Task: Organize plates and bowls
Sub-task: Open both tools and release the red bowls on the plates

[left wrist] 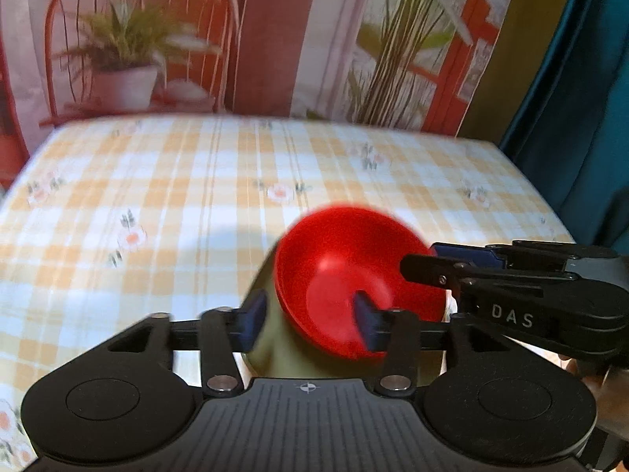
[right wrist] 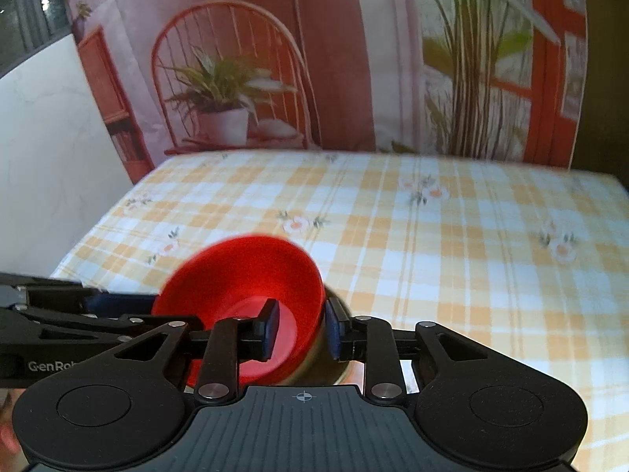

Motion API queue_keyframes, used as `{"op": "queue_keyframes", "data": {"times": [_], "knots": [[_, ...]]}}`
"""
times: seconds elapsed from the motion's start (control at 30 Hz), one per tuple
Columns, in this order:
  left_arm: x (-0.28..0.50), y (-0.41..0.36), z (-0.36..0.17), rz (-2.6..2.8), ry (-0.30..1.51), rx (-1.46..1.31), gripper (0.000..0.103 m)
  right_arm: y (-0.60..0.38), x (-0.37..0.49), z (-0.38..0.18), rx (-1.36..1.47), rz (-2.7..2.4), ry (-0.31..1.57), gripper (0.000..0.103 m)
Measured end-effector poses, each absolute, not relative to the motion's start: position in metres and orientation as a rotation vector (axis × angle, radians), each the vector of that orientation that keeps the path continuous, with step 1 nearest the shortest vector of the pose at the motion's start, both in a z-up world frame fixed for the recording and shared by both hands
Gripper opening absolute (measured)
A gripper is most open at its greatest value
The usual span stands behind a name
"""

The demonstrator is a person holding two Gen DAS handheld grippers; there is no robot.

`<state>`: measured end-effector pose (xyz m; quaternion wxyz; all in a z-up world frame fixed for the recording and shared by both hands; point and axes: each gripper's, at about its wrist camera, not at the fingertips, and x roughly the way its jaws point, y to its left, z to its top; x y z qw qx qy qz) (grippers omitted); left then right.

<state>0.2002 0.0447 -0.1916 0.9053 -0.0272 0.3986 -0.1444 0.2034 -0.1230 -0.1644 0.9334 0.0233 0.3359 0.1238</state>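
A red bowl (left wrist: 354, 271) sits nested in an olive-green bowl (left wrist: 271, 350), both tilted and held above the checked tablecloth (left wrist: 177, 196). My left gripper (left wrist: 310, 314) straddles the near left walls of the stack, one finger outside the green bowl, one inside the red bowl. My right gripper (right wrist: 300, 328) straddles the opposite side: one finger (right wrist: 271, 326) inside the red bowl (right wrist: 243, 275), the other outside the green bowl (right wrist: 322, 365). The right gripper also shows at the right of the left wrist view (left wrist: 452, 263). The frames are blurred.
The table carries a yellow and white checked cloth with flowers (right wrist: 471, 255). Behind it hangs a printed backdrop with a red chair and potted plants (right wrist: 236, 98). A white wall (right wrist: 51, 157) stands left, a teal curtain (left wrist: 582, 98) right.
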Motion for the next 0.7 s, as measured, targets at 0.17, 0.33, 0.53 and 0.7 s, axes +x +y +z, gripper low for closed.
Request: {"op": "queue_keyframes", "data": {"times": [0.17, 0.33, 0.53, 0.7], "knots": [[0.188, 0.047, -0.160, -0.287, 0.733, -0.037, 0.067, -0.129, 0.188, -0.128, 0.043, 0.248, 0.608, 0.041], [0.161, 0.051, -0.125, -0.234, 0.612, 0.020, 0.094, -0.138, 0.166, -0.095, 0.036, 0.222, 0.536, 0.067], [0.118, 0.059, -0.085, -0.156, 0.482, 0.074, 0.103, -0.144, 0.129, -0.063, -0.004, 0.183, 0.438, 0.103], [0.091, 0.063, -0.069, -0.104, 0.427, 0.110, 0.103, -0.138, 0.096, -0.047, -0.061, 0.140, 0.397, 0.103]]}}
